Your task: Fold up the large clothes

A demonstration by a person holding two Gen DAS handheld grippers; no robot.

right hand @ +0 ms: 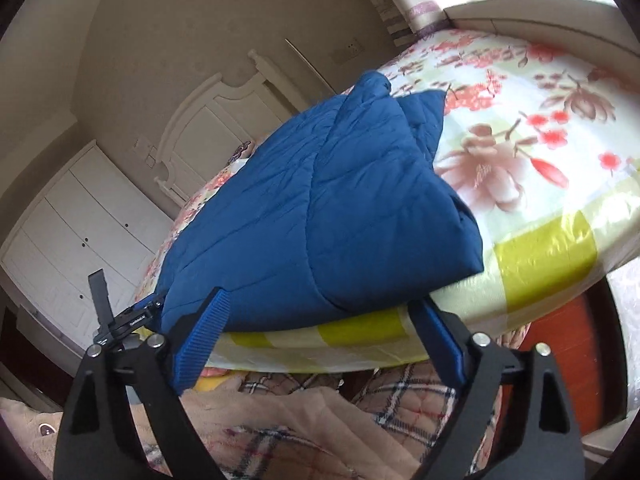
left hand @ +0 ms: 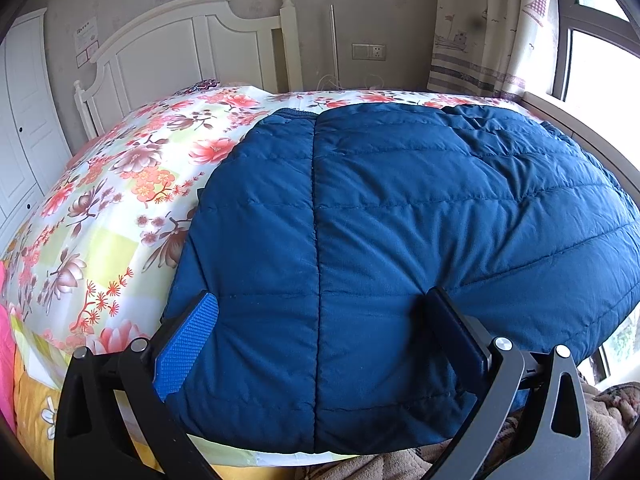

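Note:
A dark blue quilted jacket (left hand: 400,220) lies spread on the floral bed cover (left hand: 120,200), folded along a vertical seam. My left gripper (left hand: 320,308) is open, its blue-padded fingers (left hand: 188,344) straddling the jacket's near hem, resting on or just above it. In the right wrist view the same jacket (right hand: 320,208) lies at the bed's near edge, folded into a thick bundle. My right gripper (right hand: 320,312) is open and empty, just in front of the jacket's near edge at the mattress side. The left gripper's body (right hand: 120,320) shows at the jacket's left corner.
White headboard (left hand: 192,40) and wardrobe doors (left hand: 24,120) stand behind the bed. A curtain (left hand: 480,20) and window (left hand: 592,60) are at the right. A plaid blanket (right hand: 300,420) lies below the bed edge. A pink cloth (left hand: 6,360) hangs at the left.

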